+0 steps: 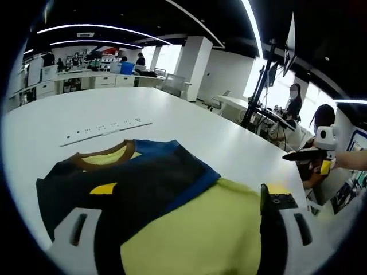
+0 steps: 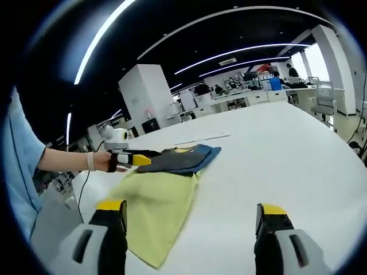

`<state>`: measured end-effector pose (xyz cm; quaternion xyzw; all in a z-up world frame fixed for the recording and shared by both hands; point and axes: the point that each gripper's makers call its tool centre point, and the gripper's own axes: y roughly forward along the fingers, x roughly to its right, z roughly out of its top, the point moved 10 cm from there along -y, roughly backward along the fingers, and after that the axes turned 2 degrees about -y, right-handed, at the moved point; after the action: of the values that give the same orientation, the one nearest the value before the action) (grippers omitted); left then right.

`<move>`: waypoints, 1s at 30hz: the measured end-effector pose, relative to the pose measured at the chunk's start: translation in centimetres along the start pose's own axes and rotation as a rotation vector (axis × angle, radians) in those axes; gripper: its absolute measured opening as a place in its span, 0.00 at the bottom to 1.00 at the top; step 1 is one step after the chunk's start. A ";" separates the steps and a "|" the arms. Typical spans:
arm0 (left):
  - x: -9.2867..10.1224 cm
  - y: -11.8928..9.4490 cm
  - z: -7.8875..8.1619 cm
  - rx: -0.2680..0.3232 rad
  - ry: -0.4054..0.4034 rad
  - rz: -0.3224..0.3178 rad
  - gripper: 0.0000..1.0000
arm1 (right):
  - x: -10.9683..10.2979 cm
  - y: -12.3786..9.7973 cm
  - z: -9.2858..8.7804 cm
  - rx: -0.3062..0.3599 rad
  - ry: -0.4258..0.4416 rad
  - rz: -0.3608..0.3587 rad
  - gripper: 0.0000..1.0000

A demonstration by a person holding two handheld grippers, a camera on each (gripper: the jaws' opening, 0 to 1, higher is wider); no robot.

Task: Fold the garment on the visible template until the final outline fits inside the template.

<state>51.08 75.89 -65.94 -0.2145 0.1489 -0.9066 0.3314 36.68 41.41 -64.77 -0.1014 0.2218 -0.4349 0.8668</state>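
A T-shirt [image 1: 143, 183] lies flat on the white table [image 1: 189, 120], with a brown collar, a navy and blue chest and a yellow-green lower part. My left gripper [image 1: 172, 211] is open, its jaws wide apart over the yellow-green cloth. In the right gripper view the shirt [image 2: 160, 197] lies left of centre, and the left gripper [image 2: 135, 160], held by a hand, hovers at its navy end. My right gripper [image 2: 190, 209] is open above bare table beside the shirt's hem. It also comes into the left gripper view at the right edge as the right gripper [image 1: 309, 153].
A white strip with dark marks [image 1: 106, 129] lies on the table beyond the collar; it shows as a thin strip [image 2: 202, 138] in the right gripper view. People sit at desks past the table's edge [image 1: 321, 120]. A person's blue sleeve [image 2: 20, 166] is at the left.
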 end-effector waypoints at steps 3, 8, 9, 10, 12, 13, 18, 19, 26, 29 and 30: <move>-0.3 -2.0 -0.6 0.016 -0.007 0.018 0.99 | -0.5 0.5 0.3 0.003 -0.002 0.011 0.94; -0.6 -4.5 -1.4 0.020 -0.008 0.037 0.98 | -0.8 1.4 0.7 -0.011 -0.026 0.035 0.94; -0.6 -4.9 -1.5 0.021 -0.012 0.040 0.98 | -0.9 1.6 0.8 -0.012 -0.028 0.037 0.93; -0.7 -5.5 -1.7 0.024 -0.014 0.042 0.98 | -1.2 1.8 0.9 -0.011 -0.034 0.043 0.93; -0.8 -6.1 -1.9 0.021 -0.013 0.051 0.97 | -1.3 2.2 1.1 -0.015 -0.038 0.052 0.93; -0.8 -6.4 -2.1 0.019 -0.013 0.055 0.97 | -1.4 2.4 1.1 -0.015 -0.044 0.054 0.93; -1.0 -8.1 -2.9 0.018 -0.022 0.071 0.96 | -1.8 3.2 1.6 -0.018 -0.060 0.069 0.93; -1.0 -8.5 -3.1 0.017 -0.032 0.077 0.97 | -1.9 3.4 1.7 -0.020 -0.062 0.073 0.93; -1.4 -11.1 -4.2 0.018 -0.051 0.110 0.96 | -2.5 4.1 1.6 -0.037 -0.078 0.097 0.91; -1.6 -12.2 -4.9 0.021 -0.059 0.134 0.96 | -2.6 4.3 1.5 -0.054 -0.086 0.104 0.89; -1.7 -12.7 -5.2 0.019 -0.064 0.141 0.96 | -2.7 4.3 1.5 -0.056 -0.091 0.107 0.89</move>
<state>42.90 86.99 -65.70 -0.2290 0.1443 -0.8752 0.4010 39.03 46.13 -64.24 -0.1333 0.1992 -0.3767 0.8948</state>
